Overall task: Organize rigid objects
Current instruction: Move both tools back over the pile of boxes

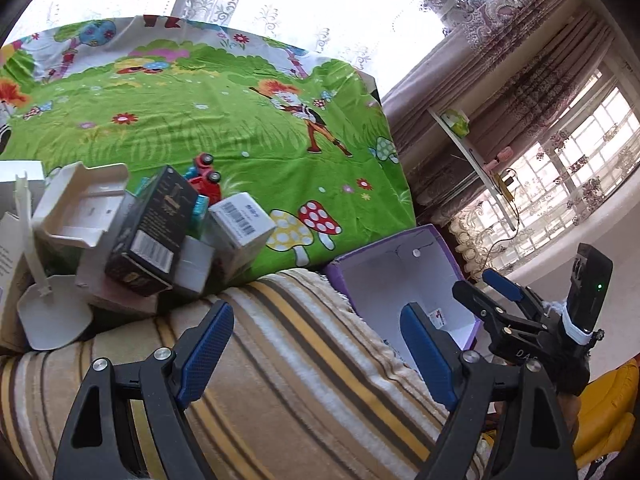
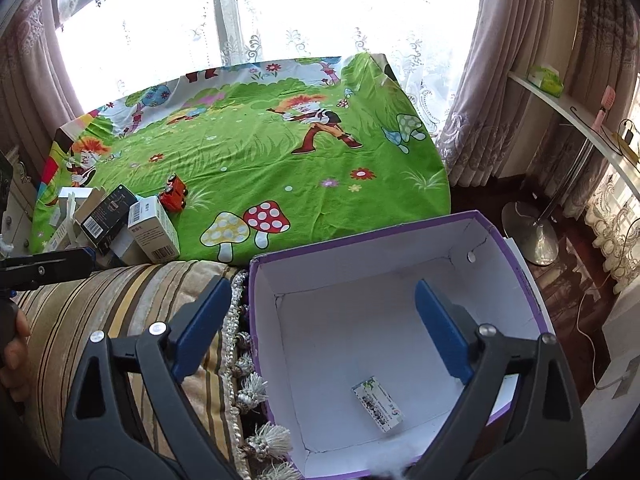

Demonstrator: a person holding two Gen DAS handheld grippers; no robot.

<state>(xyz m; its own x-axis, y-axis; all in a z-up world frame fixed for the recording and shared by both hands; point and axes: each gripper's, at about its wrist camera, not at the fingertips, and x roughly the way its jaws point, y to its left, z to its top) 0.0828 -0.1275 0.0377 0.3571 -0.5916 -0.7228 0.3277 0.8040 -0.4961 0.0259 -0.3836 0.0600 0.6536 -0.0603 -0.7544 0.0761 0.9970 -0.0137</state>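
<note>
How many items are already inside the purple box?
1: a small printed carton lies on the floor of the purple box, near its front. The right gripper's finger covers part of the floor, so another could be hidden.

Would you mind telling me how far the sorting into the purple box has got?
Done: one small printed packet lies inside the purple box. In hand: nothing; the left gripper and right gripper are both open and empty. Left: the pile of boxes and the red toy car on the green sheet.
</note>
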